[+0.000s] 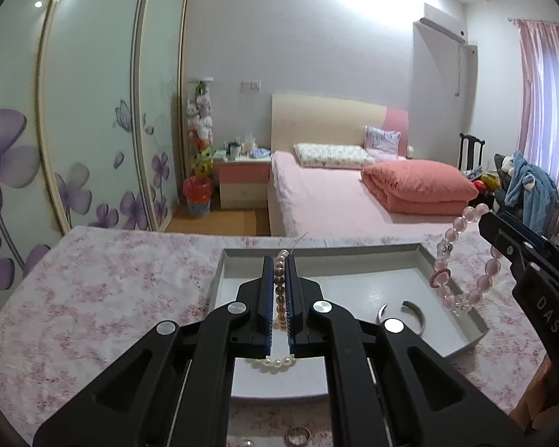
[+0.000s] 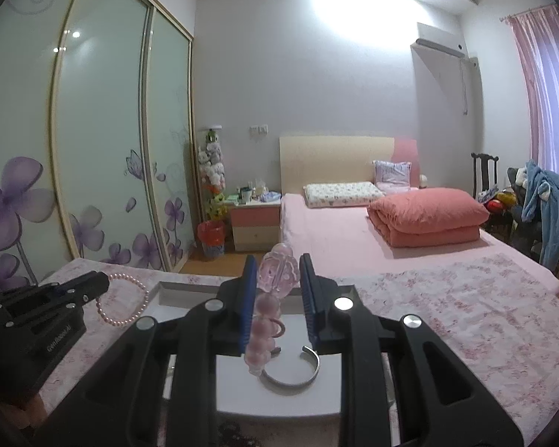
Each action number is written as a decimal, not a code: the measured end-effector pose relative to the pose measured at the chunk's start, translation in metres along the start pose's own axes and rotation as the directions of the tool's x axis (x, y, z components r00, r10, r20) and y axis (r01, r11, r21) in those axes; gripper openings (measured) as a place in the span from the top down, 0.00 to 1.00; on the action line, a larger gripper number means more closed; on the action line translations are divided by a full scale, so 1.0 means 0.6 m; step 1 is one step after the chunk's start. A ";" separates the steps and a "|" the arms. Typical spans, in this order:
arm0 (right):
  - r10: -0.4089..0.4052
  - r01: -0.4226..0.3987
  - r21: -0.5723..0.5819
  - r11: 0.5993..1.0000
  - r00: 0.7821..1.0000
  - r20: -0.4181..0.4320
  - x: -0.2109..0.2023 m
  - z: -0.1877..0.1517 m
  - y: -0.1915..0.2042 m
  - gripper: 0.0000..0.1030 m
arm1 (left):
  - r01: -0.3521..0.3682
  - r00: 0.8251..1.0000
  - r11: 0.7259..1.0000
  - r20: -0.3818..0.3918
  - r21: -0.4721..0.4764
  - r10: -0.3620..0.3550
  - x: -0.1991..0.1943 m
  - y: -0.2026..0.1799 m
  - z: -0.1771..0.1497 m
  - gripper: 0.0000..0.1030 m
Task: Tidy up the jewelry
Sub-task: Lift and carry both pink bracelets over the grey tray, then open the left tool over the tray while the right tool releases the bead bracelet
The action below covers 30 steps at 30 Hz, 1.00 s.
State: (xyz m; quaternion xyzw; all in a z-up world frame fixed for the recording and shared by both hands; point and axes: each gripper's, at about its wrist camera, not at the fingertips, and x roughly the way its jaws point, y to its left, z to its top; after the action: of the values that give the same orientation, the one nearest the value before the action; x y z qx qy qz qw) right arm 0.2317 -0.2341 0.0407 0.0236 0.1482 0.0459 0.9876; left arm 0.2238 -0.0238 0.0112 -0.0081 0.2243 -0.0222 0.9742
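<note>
Jewelry is held in both claws above a shallow grey tray [image 1: 462, 322] that rests on a surface covered by a pink floral cloth [image 1: 104, 290]. The left claw [image 1: 279, 260] is clamped on a pearl bracelet [image 1: 279, 290]: the strand is pinched between the blue pads, with pinkish beads showing at the fingertips and white pearls hanging below near the wrist. In the right wrist view the same bracelet [image 2: 125, 300] is seen as a loop hanging from the left claw [image 2: 102, 283] over the cloth, just beside the tray's left rim [image 2: 160, 290].

The right claw [image 2: 277, 264] is clamped on a pink crystal bracelet [image 2: 279, 273], whose large translucent beads are gripped between the blue fingers while smaller pink beads trail downward. From the left wrist view this bracelet [image 1: 466, 257] is seen as a ring dangling from the right claw [image 1: 486, 223] over the tray's right rim, with a small pink loop attached to it.

An open silver bangle [image 2: 292, 372] is lying flat on the tray floor. A small ring [image 1: 297, 436] is seen on the cloth just in front of the tray. Behind the surface, a bed [image 1: 331, 193] with a folded coral quilt [image 1: 421, 186] is visible.
</note>
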 end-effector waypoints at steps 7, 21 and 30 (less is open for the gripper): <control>0.029 -0.025 0.039 0.999 0.993 -0.111 0.081 -0.019 -0.008 0.77 | 0.012 0.998 1.000 -0.062 0.017 -0.011 0.052 -0.013 -0.009 0.94; 0.049 -0.032 0.103 0.994 0.983 -0.176 0.122 -0.035 -0.031 0.71 | 0.017 0.993 1.000 -0.114 -0.005 -0.017 0.100 -0.010 -0.007 0.93; 0.039 -0.024 0.095 0.995 0.986 -0.161 0.084 -0.029 -0.035 0.71 | -0.016 0.997 0.999 -0.075 -0.039 0.013 0.065 0.026 0.011 0.93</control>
State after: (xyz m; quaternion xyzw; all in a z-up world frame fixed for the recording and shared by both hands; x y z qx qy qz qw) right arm 0.2766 -0.2497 0.0084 0.0681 0.2301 0.0565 0.9691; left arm 0.2621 -0.0103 -0.0003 -0.0249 0.2609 -0.0110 0.9650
